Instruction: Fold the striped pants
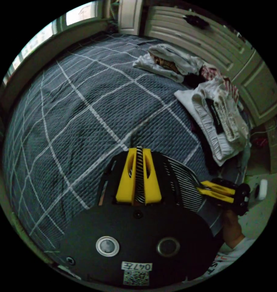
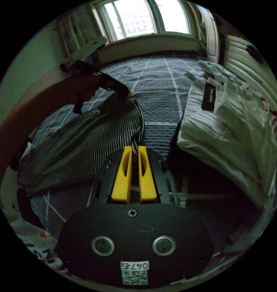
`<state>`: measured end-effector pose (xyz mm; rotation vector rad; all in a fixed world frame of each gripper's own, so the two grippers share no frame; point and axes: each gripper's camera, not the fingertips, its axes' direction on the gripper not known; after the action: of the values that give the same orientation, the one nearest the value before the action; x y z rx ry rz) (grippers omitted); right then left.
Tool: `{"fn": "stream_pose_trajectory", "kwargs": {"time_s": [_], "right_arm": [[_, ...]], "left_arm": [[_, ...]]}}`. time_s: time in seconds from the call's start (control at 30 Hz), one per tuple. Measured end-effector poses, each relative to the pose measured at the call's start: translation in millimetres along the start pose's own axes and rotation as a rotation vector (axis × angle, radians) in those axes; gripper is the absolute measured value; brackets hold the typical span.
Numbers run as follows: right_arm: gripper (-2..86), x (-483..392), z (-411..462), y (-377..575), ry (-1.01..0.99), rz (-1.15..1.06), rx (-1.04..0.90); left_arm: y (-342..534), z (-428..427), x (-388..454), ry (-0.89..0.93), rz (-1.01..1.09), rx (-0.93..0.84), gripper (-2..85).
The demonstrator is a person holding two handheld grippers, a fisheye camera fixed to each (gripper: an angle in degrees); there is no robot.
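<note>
We see a grey bedspread (image 1: 83, 100) crossed by white lines, and on its right side a heap of clothes (image 1: 220, 121) — mostly white, one piece with a black label. Farther off lies another pile (image 1: 169, 62). Beyond the bed, a window (image 2: 147, 18) — bright.

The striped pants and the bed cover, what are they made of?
Striped pants: thin, soft cloth, likely a light knit; it droops and folds where it hangs from the left gripper and right gripper. Bed cover: thicker grey fabric, matte, bumpy like quilting or waffle weave, with pale grid lines.
</note>
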<state>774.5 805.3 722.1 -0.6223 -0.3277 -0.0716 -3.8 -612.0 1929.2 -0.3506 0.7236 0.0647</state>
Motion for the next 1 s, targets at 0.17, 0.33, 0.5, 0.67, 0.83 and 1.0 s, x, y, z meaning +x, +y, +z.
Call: {"fn": "stream_pose_trajectory", "kwargs": {"time_s": [0.17,0.33,0.5,0.67,0.83,1.0], "right_arm": [[0.5,-93,-43,20,-0.023,-0.035,0.213],[0.5,-245,-79,40,-0.161,-0.151,0.308],[0.5,-403,-82,61,-0.239,-0.275,0.279],[0.5,-544,-75,92,-0.302,-0.381,0.228],[0.6,-663,-64,122,-0.36,-0.465,0.137],[1.5,-737,-53,137,-0.393,-0.474,0.076]], "left_arm": [[61,-60,-41,0.089,-0.016,0.108,1.3],[151,-124,-93,0.198,0.045,0.116,1.4],[276,-180,-147,0.208,0.06,0.116,1.5],[423,-229,-192,0.151,-0.021,0.111,2.1],[538,-264,-220,0.085,-0.104,0.087,3.0],[619,-285,-242,0.059,-0.169,0.065,5.3]]}}
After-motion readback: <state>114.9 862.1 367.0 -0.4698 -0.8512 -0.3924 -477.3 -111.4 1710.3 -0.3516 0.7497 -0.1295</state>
